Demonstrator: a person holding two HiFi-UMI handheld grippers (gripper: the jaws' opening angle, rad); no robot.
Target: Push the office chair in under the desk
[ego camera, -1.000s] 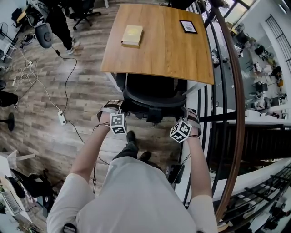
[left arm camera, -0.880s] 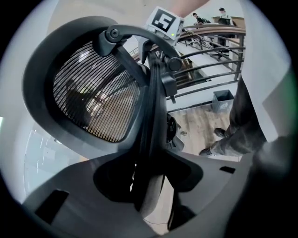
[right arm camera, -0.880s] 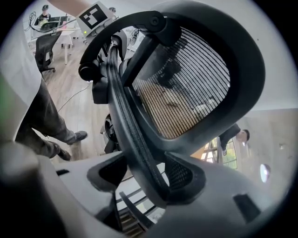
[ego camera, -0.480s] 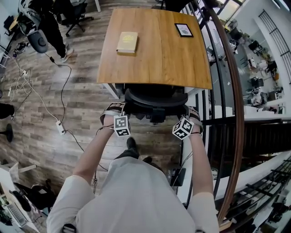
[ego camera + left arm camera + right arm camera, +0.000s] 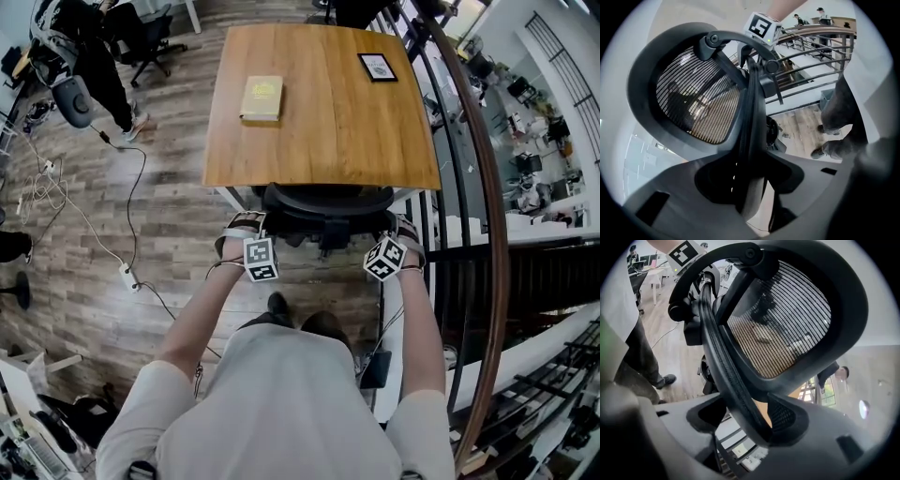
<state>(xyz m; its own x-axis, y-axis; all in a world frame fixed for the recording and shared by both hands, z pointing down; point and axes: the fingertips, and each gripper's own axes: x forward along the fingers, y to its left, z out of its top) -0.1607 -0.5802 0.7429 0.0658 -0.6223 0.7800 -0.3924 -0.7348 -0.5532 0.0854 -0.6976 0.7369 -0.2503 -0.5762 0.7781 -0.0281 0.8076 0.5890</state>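
Office chair (image 5: 323, 202), black with a mesh backrest, sits mostly tucked under the wooden desk (image 5: 328, 141). From the head view we see only the curved top of its back showing past the near desk edge.

We hold it from behind with both tools. Our left gripper (image 5: 246, 225) has its jaws clamped on the left rim of the backrest, and in its own view that rim runs straight between them. Our right gripper (image 5: 401, 230) is closed the same way on the right rim. Each gripper carries a cube (image 5: 261, 259) printed with black-and-white square markers.

On the desk lie a yellow book (image 5: 262, 97), its cover print too small to read, and at the far right corner a black-framed picture (image 5: 378, 66), also unreadable. A curved railing (image 5: 473, 159) runs along our right. A white power strip (image 5: 125, 276) lies on the wood floor (image 5: 169, 216) to our left.

Compared with half a second ago, the chair is further under the desk, with less of its back showing, and both grippers are nearer the desk edge.
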